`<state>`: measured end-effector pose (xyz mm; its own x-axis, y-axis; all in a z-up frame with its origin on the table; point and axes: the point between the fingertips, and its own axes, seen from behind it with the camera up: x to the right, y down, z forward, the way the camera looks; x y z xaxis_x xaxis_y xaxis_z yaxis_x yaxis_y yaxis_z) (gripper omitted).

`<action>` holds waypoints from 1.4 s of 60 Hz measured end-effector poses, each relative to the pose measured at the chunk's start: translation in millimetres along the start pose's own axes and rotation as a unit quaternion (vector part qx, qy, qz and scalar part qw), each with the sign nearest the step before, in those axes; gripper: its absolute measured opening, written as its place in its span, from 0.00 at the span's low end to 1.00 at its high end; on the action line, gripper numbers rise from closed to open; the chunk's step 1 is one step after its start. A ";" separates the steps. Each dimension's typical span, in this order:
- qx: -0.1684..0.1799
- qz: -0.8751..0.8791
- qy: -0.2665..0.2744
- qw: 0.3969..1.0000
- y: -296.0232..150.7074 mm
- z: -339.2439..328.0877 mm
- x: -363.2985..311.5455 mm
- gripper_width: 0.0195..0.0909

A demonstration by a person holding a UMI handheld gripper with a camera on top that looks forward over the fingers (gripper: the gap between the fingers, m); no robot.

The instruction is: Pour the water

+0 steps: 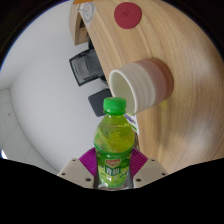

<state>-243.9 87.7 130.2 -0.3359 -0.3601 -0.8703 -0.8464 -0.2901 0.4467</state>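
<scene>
Bottle [115,140] stands between the fingers of the gripper [113,172], upright, green cap [116,104] on top, yellow-green liquid inside, green label at the lower body. Purple pads [89,160] sit close against both sides of the label; no gap visible on either side, so the fingers appear closed on the bottle and bearing it. Judgement only: whether its base also rests on the table [165,120] cannot be seen.

Cup [140,82], white, open mouth, lies just beyond the bottle and a little to the right, on the wooden table. Cap nearly overlaps the cup's near rim in this view.

Key relation: the bottle's long axis is vertical, running straight up from between the fingers; the cup lies far and slightly right of that axis. Pouring would call for tipping the bottle forward and rightward over the rim.

Note: cap looks to be on; with it in place no water would leave the bottle.

Other items: red disc [127,13] at the table's far end; dark chair [85,68] to the left of the table, on pale floor.
</scene>
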 end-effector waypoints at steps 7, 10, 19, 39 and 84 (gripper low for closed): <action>0.001 0.000 0.005 1.000 -5.4 -2.4 1.1 0.28; 0.001 -0.020 0.006 1.000 -5.6 -5.3 -2.2 0.28; -0.008 -0.216 0.021 0.976 1.4 -23.9 -25.0 0.28; 0.081 -0.687 0.063 0.720 -82.8 -86.4 -132.2 0.28; 0.160 -0.794 0.110 0.576 -268.4 -78.4 -60.7 0.37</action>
<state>36.1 117.9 79.4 0.9977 0.0194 -0.0654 -0.0588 -0.2428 -0.9683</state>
